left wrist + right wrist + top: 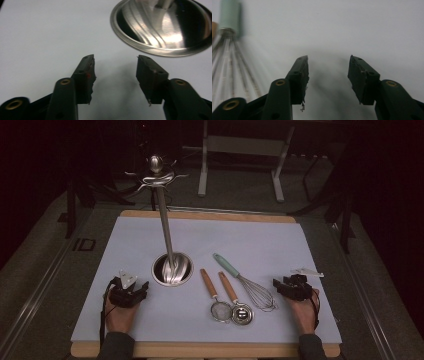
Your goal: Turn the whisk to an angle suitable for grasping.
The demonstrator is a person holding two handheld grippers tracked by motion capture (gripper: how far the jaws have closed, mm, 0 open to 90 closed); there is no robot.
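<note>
We are looking down on a white mat [280, 240] lying on a wooden board, with a person's hands coming in from the near edge, each holding a gripper. The left gripper [131, 290] is resting low over the mat near its left side, just beside the round steel base [172, 269] of a tall utensil stand [164, 215], whose pole is rising from that base toward a ring of hooks at the top. In the left gripper view we are seeing the left gripper [115, 71] with its jaws standing wide apart and nothing between them; the steel base [162, 27] is lying just ahead and to the right of the jaw tips, not touching them. The right gripper [290, 286] is resting near the mat's right side, close to the wire whisk [250, 287] with a pale green handle. In the right gripper view the right gripper [328, 71] is likewise showing its jaws spread wide and holding nothing, with the whisk [229, 57] lying off to its left, apart from the jaws. Between the base and the whisk we are noting two wooden-handled utensils side by side: a small mesh strainer [216, 300] and a small steel tool [237, 305] whose kind we cannot tell, their heads touching or nearly so.
</note>
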